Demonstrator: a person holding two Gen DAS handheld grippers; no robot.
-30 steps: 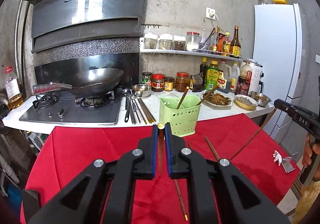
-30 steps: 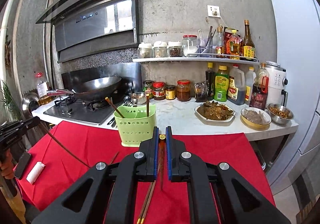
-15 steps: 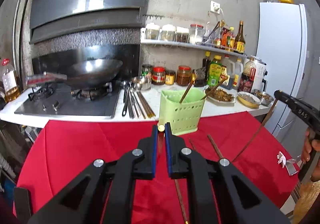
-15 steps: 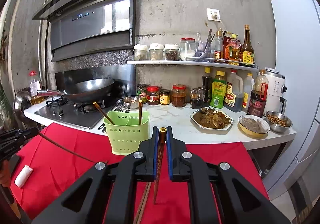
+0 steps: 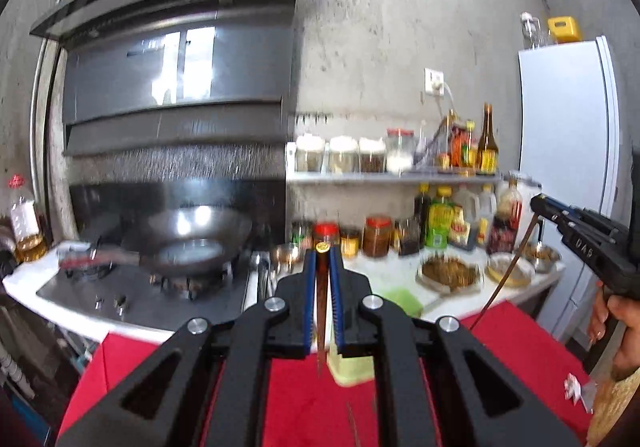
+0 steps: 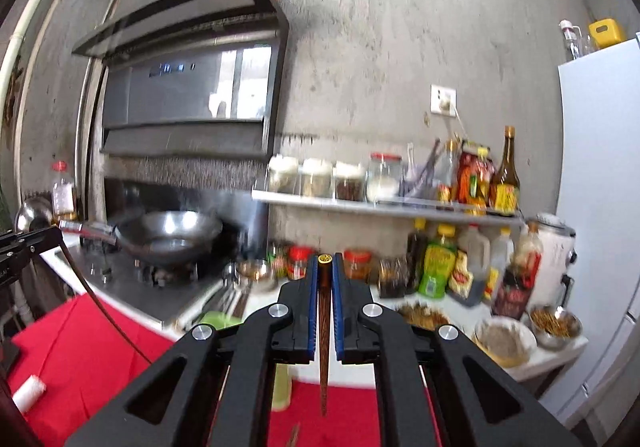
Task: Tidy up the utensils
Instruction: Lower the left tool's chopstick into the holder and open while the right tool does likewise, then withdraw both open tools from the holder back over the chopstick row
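Now two grippers, left gripper point(image 5: 321, 267) and right gripper point(image 6: 324, 279), each clamp one chopstick point(image 5: 321, 311).

Both pictures are looking bright, like daytime. A window's light is shining off the range hood point(image 5: 176, 59) and the wok point(image 5: 196, 243). The jars point(image 6: 332, 179) and bottles point(image 5: 460, 223) are looking smeared and blurry. The black fingers point(image 6: 308, 311) up close are staying sharp. The corners are going dark, and the straight lines are bending near the edges.
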